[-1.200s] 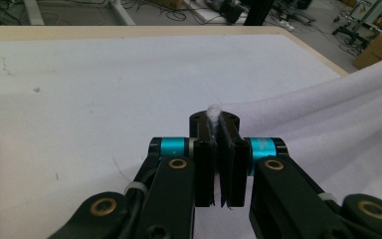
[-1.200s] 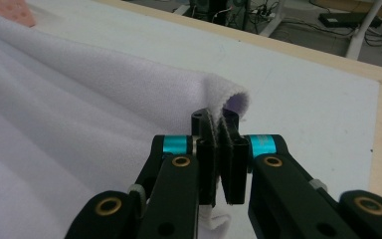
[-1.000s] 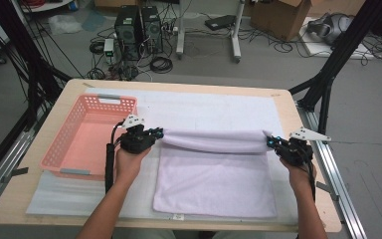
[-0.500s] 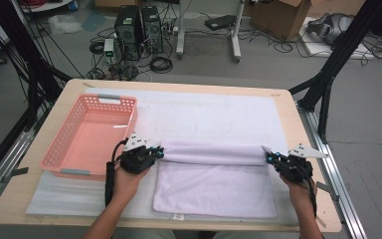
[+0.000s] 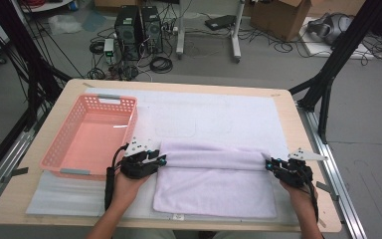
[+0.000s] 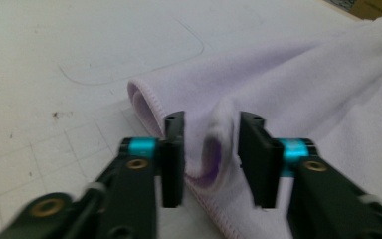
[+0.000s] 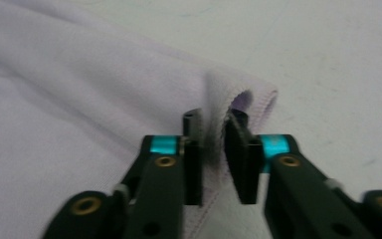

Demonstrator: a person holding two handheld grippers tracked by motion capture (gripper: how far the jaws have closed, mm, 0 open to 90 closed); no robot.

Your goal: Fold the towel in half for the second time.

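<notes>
Both jaws just opening, fold edge freed. Left gripper (image 6: 209,159) parted, towel (image 5: 214,184) corner loose between pads, no pinch. Right gripper (image 7: 213,159) narrow gap, hem slack inside. Towel flat between tongs, far edge folded toward near edge versus second ago. Fold placed; next fold likely.

High view: we look forward and down over the whole worktop (image 5: 40,209). Both gripper views: close, low, sharing the folded lilac fleece towel (image 5: 214,184).
</notes>
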